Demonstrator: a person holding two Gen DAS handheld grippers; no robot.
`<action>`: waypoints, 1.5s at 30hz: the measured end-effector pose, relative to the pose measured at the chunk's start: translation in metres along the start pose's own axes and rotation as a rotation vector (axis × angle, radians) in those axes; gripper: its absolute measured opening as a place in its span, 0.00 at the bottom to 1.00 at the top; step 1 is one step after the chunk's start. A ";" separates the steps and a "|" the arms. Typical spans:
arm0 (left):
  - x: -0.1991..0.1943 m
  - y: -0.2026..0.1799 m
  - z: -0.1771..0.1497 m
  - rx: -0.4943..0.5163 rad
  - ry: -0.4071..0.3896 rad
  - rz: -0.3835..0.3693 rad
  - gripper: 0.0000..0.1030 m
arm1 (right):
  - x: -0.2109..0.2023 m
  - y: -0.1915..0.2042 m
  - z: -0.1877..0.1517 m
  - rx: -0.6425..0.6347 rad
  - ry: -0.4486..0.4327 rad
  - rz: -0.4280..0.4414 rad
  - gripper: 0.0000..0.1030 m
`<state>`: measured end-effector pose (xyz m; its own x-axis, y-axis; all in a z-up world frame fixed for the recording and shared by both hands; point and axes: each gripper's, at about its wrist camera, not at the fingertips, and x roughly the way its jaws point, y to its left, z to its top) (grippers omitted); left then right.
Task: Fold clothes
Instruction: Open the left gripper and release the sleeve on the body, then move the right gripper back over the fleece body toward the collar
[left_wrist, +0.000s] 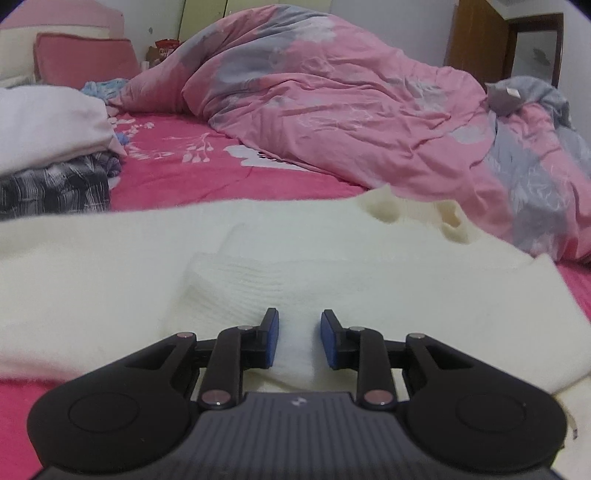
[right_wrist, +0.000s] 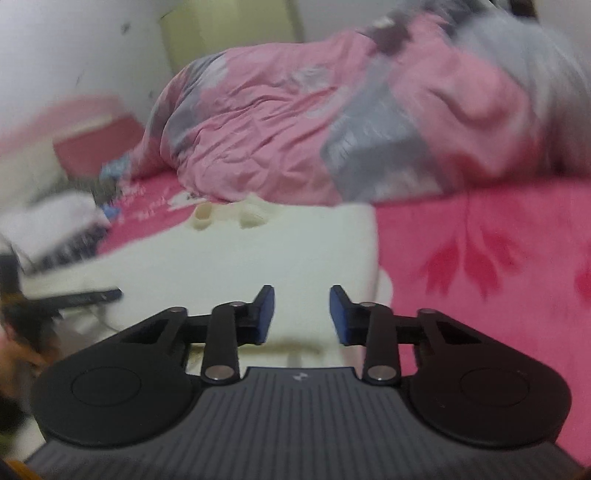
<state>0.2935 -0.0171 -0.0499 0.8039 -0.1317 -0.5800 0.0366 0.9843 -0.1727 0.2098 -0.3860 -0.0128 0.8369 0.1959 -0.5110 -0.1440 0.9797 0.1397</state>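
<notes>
A cream knit sweater (left_wrist: 110, 266) is lying spread across the pink bed (left_wrist: 229, 177), one ribbed part already lying doubled over its middle. The left claw (left_wrist: 299, 339) is hovering released over that part; the right claw (right_wrist: 302, 314) is hanging released by the sweater's edge. Judging by this, folding is midway; any grasp needs a full edge.

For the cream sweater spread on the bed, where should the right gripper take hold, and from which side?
Judging from the right wrist view, the cream sweater lies flat with a straight side edge against the pink sheet. The right gripper is open, just inside that edge. Probably best: pinch the near corner of that edge, coming low from the sheet side, so one finger slips under the fabric.
</notes>
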 end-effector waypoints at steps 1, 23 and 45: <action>0.000 0.002 0.000 -0.008 -0.002 -0.007 0.27 | 0.009 0.006 -0.001 -0.059 0.020 -0.020 0.28; -0.002 0.020 -0.005 -0.101 -0.026 -0.087 0.25 | 0.121 -0.026 0.073 -0.062 0.138 -0.124 0.27; -0.002 0.020 -0.005 -0.110 -0.028 -0.095 0.25 | 0.089 -0.019 0.077 0.004 0.179 -0.074 0.27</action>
<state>0.2899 0.0026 -0.0559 0.8165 -0.2184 -0.5344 0.0491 0.9486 -0.3125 0.3279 -0.3907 0.0046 0.7381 0.1281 -0.6624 -0.0828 0.9916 0.0995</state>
